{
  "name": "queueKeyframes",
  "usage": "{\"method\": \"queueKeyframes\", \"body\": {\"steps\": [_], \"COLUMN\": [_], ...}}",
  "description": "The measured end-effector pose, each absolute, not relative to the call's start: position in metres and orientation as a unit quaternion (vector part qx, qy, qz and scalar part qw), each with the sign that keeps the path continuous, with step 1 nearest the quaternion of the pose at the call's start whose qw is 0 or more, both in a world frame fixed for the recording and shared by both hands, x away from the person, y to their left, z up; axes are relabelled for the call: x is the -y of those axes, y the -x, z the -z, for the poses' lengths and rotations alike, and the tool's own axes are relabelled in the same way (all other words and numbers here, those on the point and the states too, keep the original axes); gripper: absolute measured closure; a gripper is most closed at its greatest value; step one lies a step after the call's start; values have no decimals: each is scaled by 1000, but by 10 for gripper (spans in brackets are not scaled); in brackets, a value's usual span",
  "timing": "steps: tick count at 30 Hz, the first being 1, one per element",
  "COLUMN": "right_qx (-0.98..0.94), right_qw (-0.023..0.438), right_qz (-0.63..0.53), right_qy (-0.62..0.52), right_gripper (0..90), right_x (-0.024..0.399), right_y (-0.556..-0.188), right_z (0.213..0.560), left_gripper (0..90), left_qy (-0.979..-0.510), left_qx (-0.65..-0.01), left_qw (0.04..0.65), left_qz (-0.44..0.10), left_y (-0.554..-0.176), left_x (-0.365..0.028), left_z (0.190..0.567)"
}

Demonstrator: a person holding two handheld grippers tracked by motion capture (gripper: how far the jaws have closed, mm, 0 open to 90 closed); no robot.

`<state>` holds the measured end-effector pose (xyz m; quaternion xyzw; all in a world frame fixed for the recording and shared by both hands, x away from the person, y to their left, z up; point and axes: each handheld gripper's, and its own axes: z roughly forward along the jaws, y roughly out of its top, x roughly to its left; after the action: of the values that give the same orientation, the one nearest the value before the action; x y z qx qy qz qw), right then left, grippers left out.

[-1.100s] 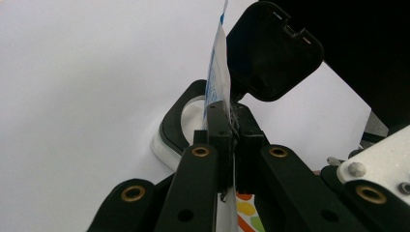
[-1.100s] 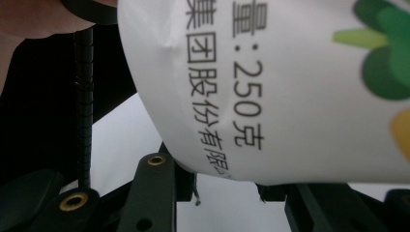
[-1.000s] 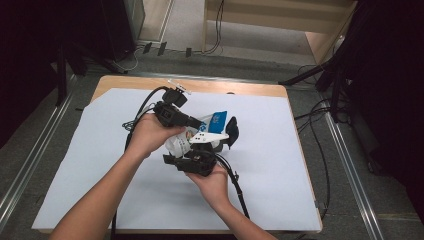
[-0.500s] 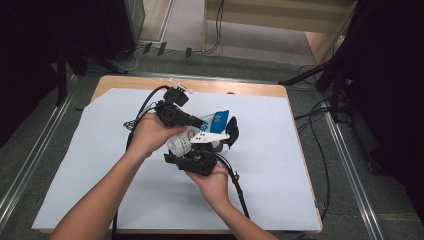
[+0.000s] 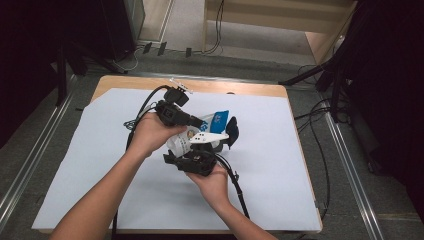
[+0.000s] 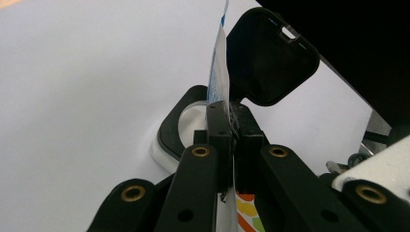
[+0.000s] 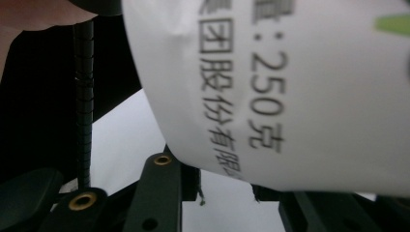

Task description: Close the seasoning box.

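High view, frame centre: the left gripper point(image 5: 212, 129) is clenched on the white-and-blue printed plastic pouch's point(image 5: 215, 121) thin edge, while the right gripper point(image 5: 212, 145), just below it, cradles the pouch's body between part-spread jaws that have just been opening.

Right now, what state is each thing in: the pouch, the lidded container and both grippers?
Pouch: held up between the hands, one edge pinched.
Container: on the table, mouth uncovered.
Container lid: flipped open.
Left gripper: fingers shut on the pouch edge.
Right gripper: fingers have just been opening a little; the pouch covers their tips, and whether it is gripped cannot be told.
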<state>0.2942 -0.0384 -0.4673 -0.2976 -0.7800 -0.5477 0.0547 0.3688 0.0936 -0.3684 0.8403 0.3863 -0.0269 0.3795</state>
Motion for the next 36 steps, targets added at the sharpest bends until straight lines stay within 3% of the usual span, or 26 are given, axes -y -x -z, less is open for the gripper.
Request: {"method": "queueKeyframes", "body": {"steps": [36], "right_qx": [780], "right_qw": [66], "right_qz": [550], "right_qy": [290], "right_gripper": [660], "right_x": [37], "right_y": [-297], "right_z": [464], "left_gripper": [890], "left_qy": [-846], "left_qx": [-386], "left_qw": [368], "left_qz": [18], "left_y": [-370], "left_x": [-90], "left_z": [362]}}
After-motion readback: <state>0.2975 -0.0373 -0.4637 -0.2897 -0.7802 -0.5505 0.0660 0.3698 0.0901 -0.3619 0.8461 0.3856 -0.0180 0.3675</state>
